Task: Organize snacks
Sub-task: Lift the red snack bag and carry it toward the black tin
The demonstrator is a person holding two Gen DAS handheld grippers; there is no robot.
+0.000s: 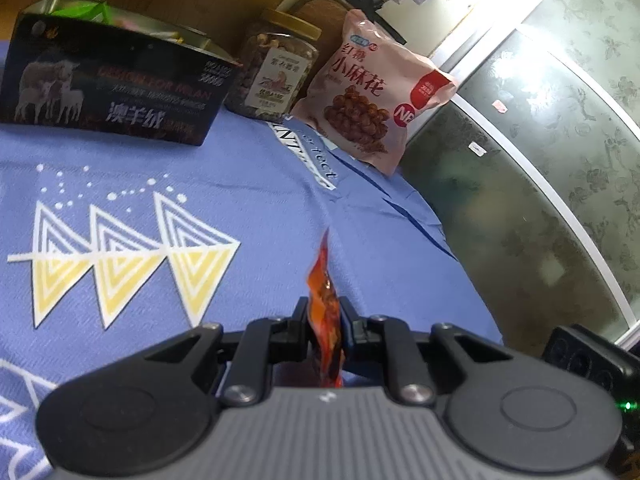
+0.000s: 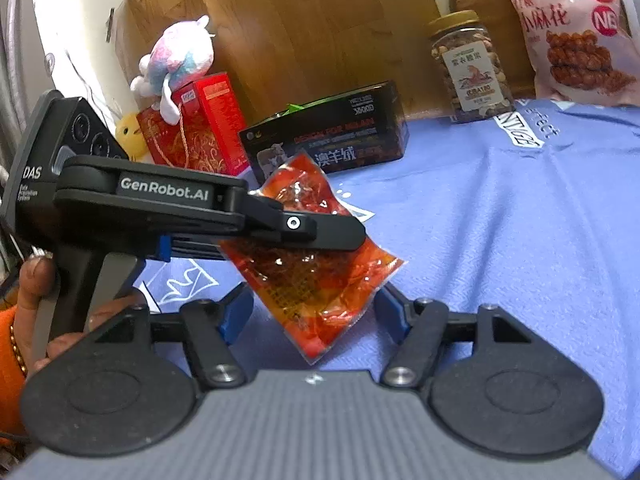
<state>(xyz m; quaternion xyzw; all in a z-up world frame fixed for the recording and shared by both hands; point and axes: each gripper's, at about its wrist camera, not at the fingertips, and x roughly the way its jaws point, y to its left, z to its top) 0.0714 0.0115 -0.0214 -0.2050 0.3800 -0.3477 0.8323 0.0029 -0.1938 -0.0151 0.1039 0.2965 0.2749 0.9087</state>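
While the left gripper (image 1: 325, 314) pinches one flat red-orange plastic snack packet (image 2: 320, 256) above bare blue cloth (image 2: 500, 240), the right gripper (image 2: 310, 310) gapes wide, holding nothing; one dark cardboard box (image 1: 116, 84), one nut jar (image 1: 276, 72) and one pink bag (image 1: 372, 92) line the far edge.

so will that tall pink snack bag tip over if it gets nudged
Probably. The pink snack bag stands upright, tilted, at the cloth's edge, puffy with a narrow base, so a nudge could topple it. It looks air-filled and light, likely sliding easily. The glossy film may be slippery for a tool.
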